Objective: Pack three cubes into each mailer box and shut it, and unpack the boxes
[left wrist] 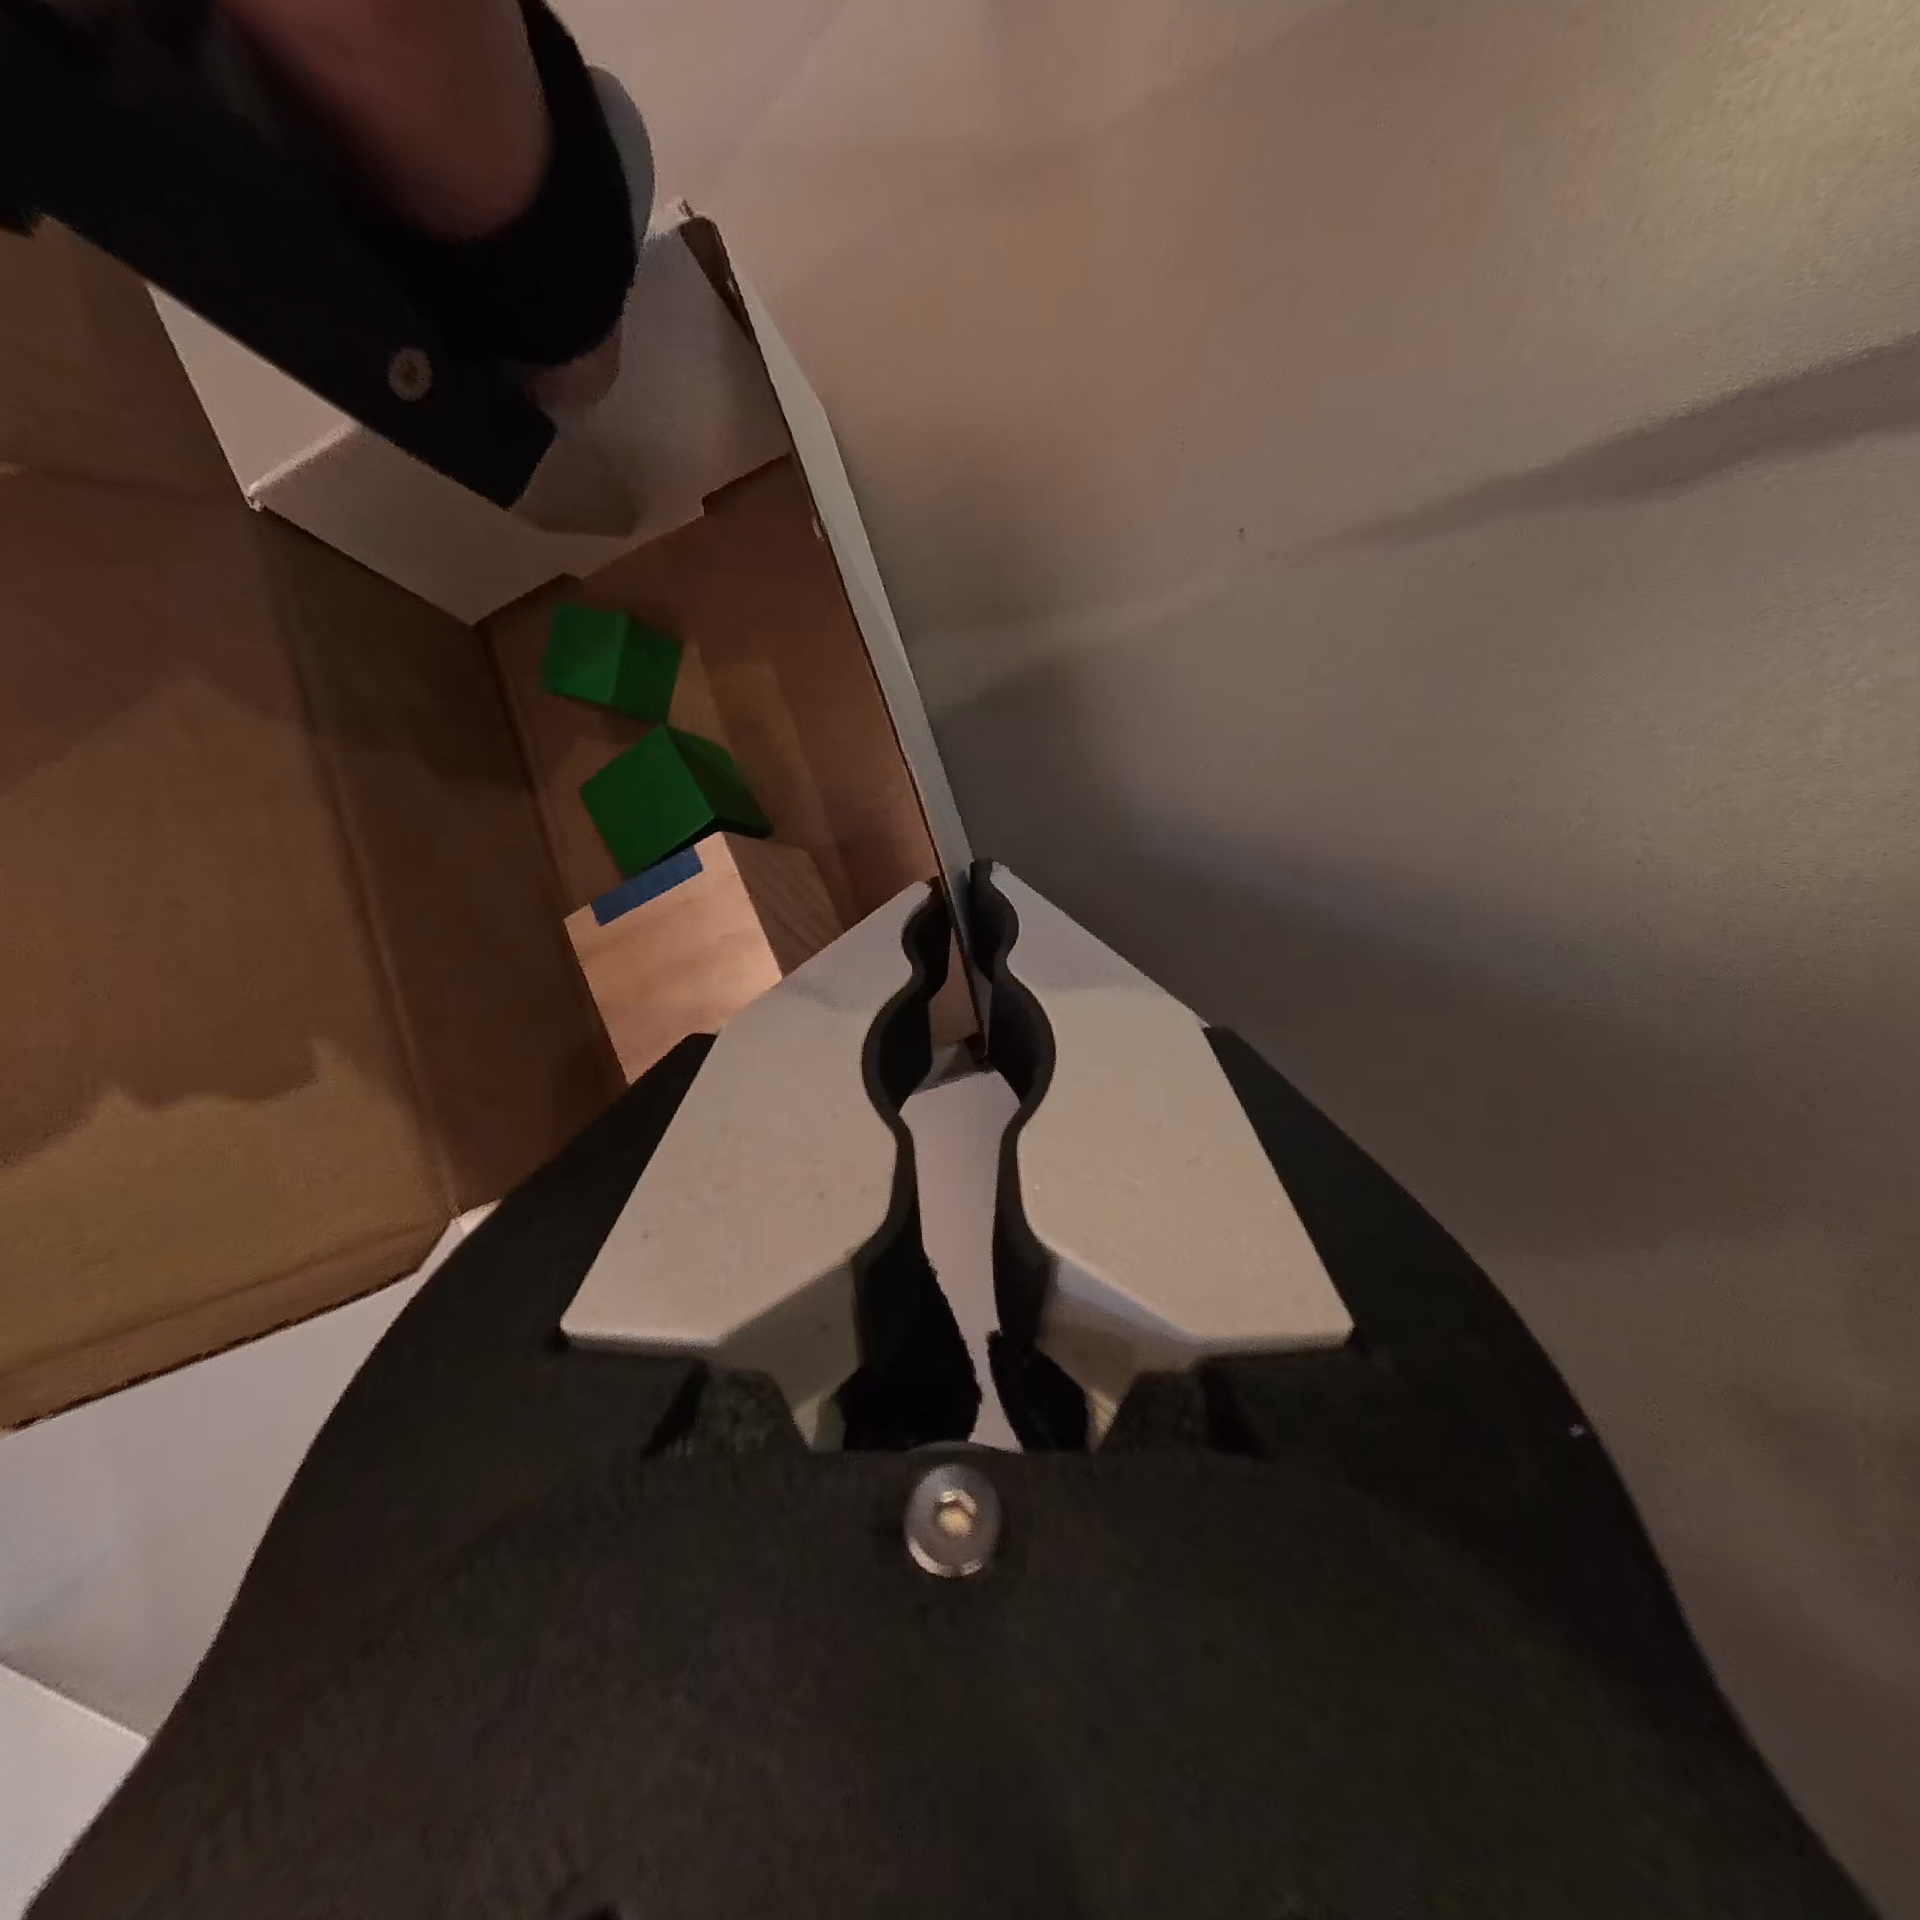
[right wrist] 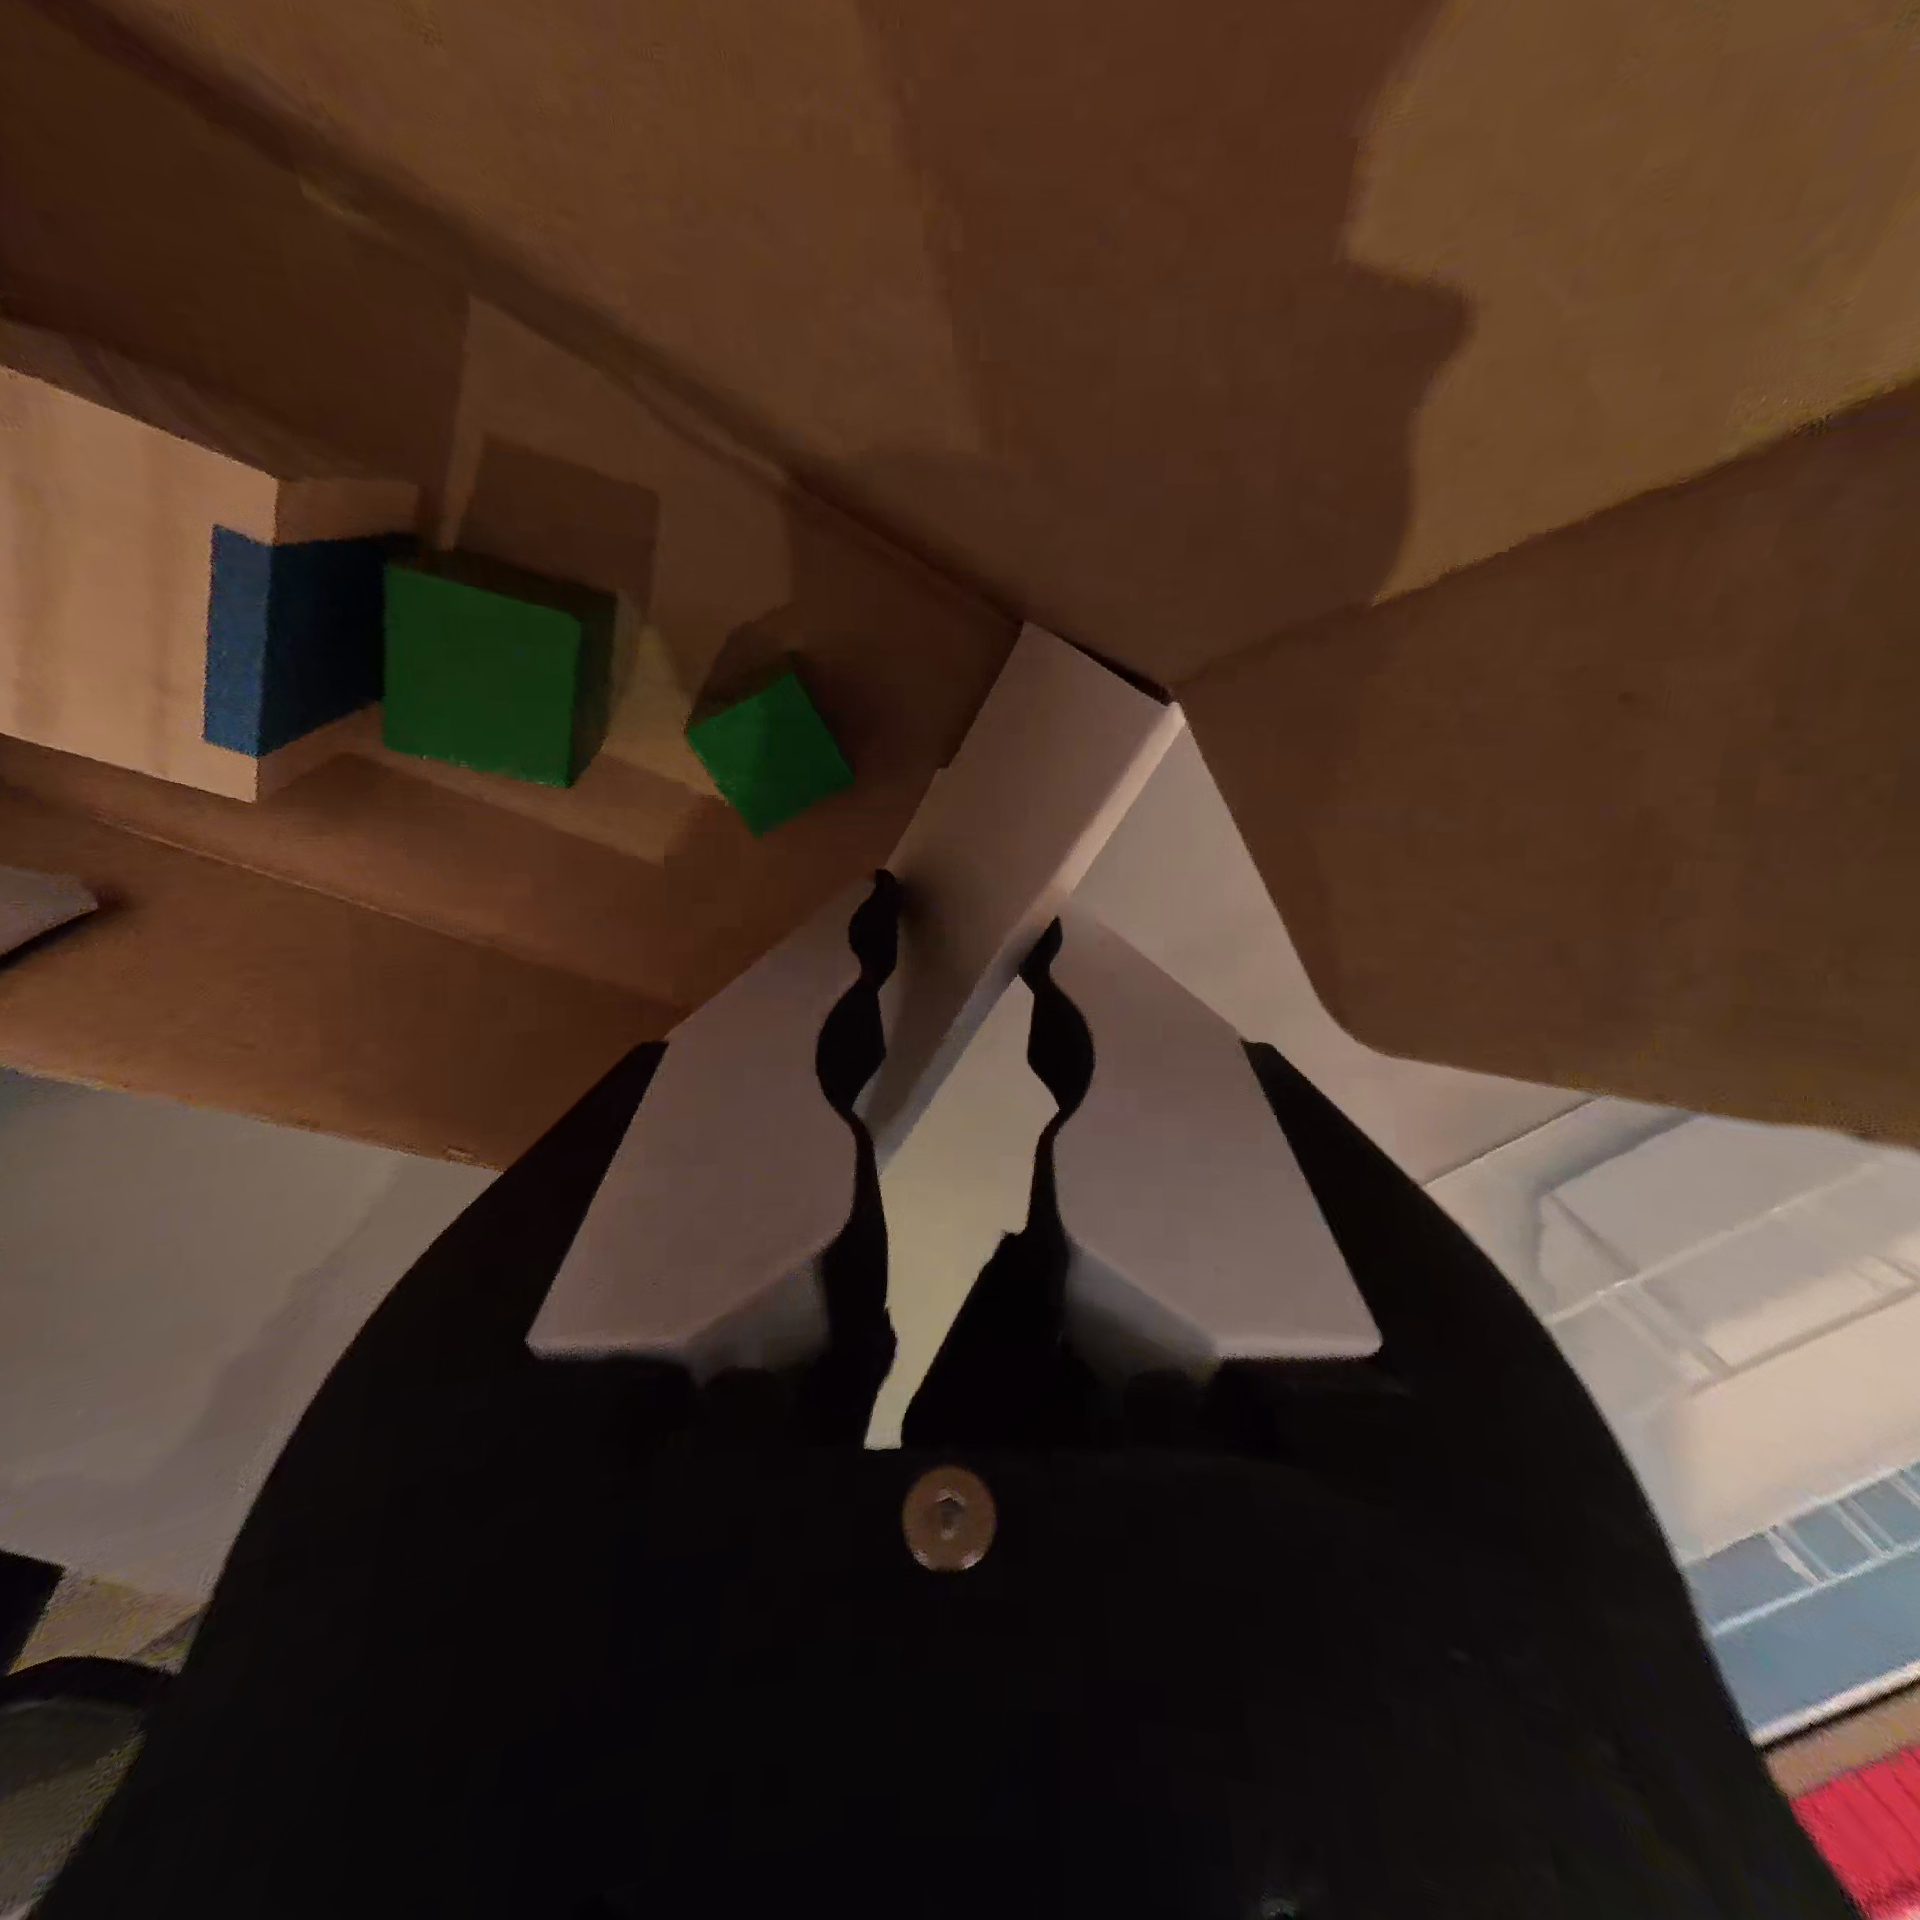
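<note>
Mailer box (left wrist: 260, 883): open, brown card inside, white outside; it is cut off by the frame in both views, so its full outline cannot be made out.
Left hand-held gripper (left wrist: 961, 904): closed on the thin side wall (left wrist: 883, 644) of the mailer box, the card edge pinched between its wavy pads.
Right hand-held gripper (right wrist: 961, 925): a white corner flap (right wrist: 1039, 790) of the mailer box lies between its fingers; the jaws stand a little apart, and whether they press the flap cannot be told.
Right hand-held gripper in the left wrist view (left wrist: 447, 416): only a dark, blurred part shows at the far end of the mailer box; its tips are hidden.
Upper green cube (left wrist: 608, 665): on the floor of the mailer box, towards its far end.
Lower green cube (left wrist: 665, 795): also inside, just beside the upper one, tilted.
Blue cube (right wrist: 270, 639): inside, next to the lower green cube; from the left wrist view only a thin blue strip (left wrist: 644, 896) shows, the rest being hidden.
Pale block (right wrist: 125, 582): under or behind the blue cube; too blurred to identify.
Surface (left wrist: 1455, 935): pale and in shadow beside the mailer box.
Outside the mailer box, right wrist view: blurred white, blue and red shapes, not identifiable.
</note>
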`<state>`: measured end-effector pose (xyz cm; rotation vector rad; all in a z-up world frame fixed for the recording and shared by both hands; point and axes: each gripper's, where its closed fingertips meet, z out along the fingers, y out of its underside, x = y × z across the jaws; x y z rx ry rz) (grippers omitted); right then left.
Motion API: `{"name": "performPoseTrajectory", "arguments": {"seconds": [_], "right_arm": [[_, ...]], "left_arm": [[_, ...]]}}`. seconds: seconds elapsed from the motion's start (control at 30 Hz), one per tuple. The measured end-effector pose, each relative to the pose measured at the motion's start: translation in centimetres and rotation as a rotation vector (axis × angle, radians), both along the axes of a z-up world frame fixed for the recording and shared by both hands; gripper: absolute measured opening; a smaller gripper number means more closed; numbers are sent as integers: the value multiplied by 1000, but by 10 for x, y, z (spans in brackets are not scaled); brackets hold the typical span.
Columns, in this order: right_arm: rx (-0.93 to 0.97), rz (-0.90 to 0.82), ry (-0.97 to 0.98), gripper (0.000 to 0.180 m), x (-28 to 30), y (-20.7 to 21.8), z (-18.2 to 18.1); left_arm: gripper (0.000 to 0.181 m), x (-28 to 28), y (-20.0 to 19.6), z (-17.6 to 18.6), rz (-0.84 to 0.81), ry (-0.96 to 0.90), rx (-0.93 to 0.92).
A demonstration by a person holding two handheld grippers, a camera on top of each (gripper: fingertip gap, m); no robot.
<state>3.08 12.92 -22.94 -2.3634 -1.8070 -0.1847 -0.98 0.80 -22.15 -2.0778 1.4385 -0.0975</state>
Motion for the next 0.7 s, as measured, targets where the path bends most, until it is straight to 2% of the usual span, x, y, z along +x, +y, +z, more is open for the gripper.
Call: {"name": "performPoseTrajectory", "arguments": {"seconds": [0.03, 0.07, 0.17, 0.23, 0.7], "right_arm": [[5, -3, 1, 22, 0, 0, 0], [-5, -20, 16, 24, -1, 0, -1], [-28, -45, 4, 45, 2, -9, -3], [23, -57, -24, 27, 5, -2, -3], [30, -64, -51, 10, 6, 4, -5]], "left_arm": [[2, 0, 0, 0, 1, -2, -1], [1, 0, 0, 0, 2, -5, -3], [1, 1, -1, 0, -1, -13, -12], [1, 1, -1, 0, -5, -5, -7], [2, 16, -2, 2, -33, -9, 17]]}}
